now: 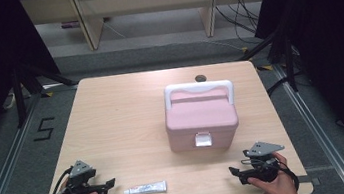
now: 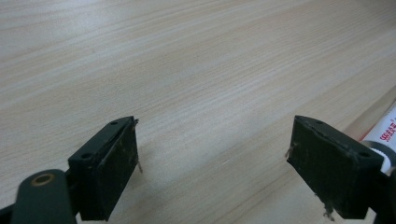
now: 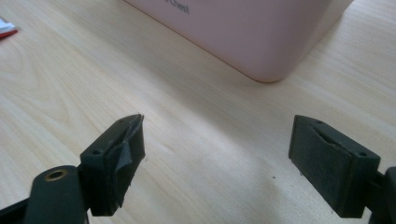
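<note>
Both the left gripper (image 1: 112,182) and the right gripper (image 1: 232,170) rest released at the lower frame corners. The toothpaste tube (image 1: 145,188) lies bottom centre on the worktop (image 1: 122,113), the pink box (image 1: 201,117) above it.

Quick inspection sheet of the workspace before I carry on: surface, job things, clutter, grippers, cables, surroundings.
Surface: light wooden table, small round hole near far edge.
Job's things: pink box, lid shut, white handle; tube lying flat near the front edge.
Clutter: nothing seen.
Grippers: left gripper open, beside the tube; right gripper open, nothing between jaws.
Cables: black cable at each gripper; more on far floor.
Surroundings: grey floor, floor rails, wooden furniture legs behind.
</note>
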### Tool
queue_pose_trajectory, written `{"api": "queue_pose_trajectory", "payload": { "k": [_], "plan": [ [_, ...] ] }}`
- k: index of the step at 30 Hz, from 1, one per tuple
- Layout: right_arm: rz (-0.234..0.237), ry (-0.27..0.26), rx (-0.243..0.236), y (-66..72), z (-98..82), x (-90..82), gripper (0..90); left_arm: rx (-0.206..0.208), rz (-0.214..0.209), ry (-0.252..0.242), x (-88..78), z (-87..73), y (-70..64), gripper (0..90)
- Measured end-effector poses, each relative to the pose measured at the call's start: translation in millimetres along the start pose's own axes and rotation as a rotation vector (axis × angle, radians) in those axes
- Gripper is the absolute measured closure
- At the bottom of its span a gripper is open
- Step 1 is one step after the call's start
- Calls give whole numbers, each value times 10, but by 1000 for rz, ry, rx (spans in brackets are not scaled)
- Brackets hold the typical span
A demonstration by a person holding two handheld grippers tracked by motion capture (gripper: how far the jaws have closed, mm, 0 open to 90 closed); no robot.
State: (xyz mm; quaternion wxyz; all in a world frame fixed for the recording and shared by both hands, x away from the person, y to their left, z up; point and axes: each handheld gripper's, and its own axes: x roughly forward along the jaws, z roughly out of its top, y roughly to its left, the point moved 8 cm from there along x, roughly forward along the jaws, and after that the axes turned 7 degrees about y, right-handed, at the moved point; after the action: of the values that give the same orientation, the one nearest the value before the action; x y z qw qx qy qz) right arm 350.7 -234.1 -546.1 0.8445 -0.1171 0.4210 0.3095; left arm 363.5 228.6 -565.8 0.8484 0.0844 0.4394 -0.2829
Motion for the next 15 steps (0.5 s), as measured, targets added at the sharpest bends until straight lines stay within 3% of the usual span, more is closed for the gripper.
{"api": "queue_pose_trajectory", "payload": {
  "k": [2,4,5,6,7,9,10,15],
  "plan": [
    [1,-4,-6,8,5,-6,215,2,7,-6,5,6,1,151],
    [-4,-26,-53,6,34,-19,223,10,1,5,6,-1,-4,151],
    [18,-10,-8,67,28,-30,226,16,3,11,5,-3,1,151],
    [4,-30,-65,43,60,-28,230,12,2,9,8,-1,-1,151],
    [15,-21,-83,63,62,-24,236,9,1,7,7,1,-3,151],
    [29,-18,-60,141,71,-31,246,10,2,6,6,1,-2,151],
    [40,-17,-91,153,92,-38,251,9,3,7,5,-1,1,151],
    [63,-12,-147,321,161,-75,281,-1,12,-3,13,5,8,151]
  ]
}}
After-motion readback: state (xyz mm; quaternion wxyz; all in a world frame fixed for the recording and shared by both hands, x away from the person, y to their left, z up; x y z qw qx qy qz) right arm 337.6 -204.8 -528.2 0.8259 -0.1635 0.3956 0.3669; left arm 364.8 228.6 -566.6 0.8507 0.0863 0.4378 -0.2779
